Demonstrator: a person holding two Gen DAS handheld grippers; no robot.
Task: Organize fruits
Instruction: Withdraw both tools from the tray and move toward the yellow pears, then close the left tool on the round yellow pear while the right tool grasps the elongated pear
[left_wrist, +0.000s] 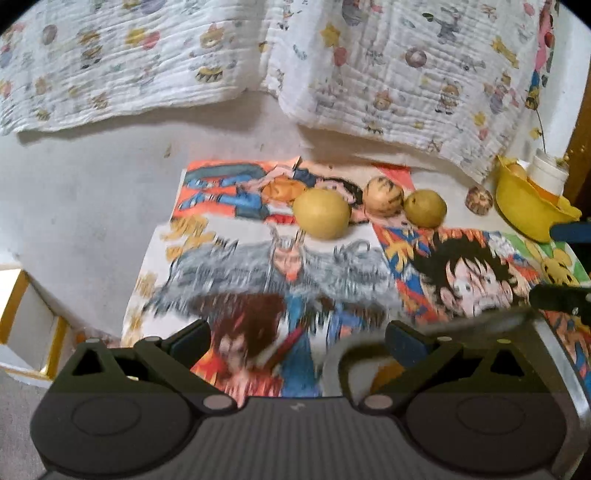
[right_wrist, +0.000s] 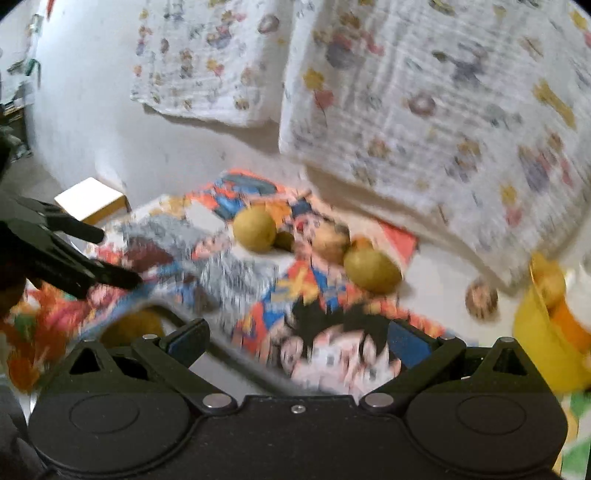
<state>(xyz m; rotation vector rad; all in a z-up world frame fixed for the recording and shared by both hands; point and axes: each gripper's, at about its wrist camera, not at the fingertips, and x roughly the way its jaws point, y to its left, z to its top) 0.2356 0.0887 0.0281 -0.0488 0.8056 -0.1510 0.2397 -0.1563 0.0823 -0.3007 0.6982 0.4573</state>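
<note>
- Covering most of the desk are bright cartoon posters, and the loose fruit lies on them toward the far side, under a hanging printed cloth.
- Off at the far right stands a yellow bowl, which seems to hold some fruit already; judged from that, it is the collecting place, and the step in hand is an approach to the next piece.
- A large yellow pear, a mottled fruit and a smaller pear lie in a loose row; the mottled one looks to touch the smaller pear.
- A small brown fruit lies apart, just beside the bowl.
- The left gripper hovers low over the posters, its fingers spread and holding nothing.
- The right gripper is likewise released and empty, well short of the fruit; its view is blurred.
- The next move likely calls for carrying one gripper forward to straddle a round fruit, closing gently so it does not roll away.
</note>
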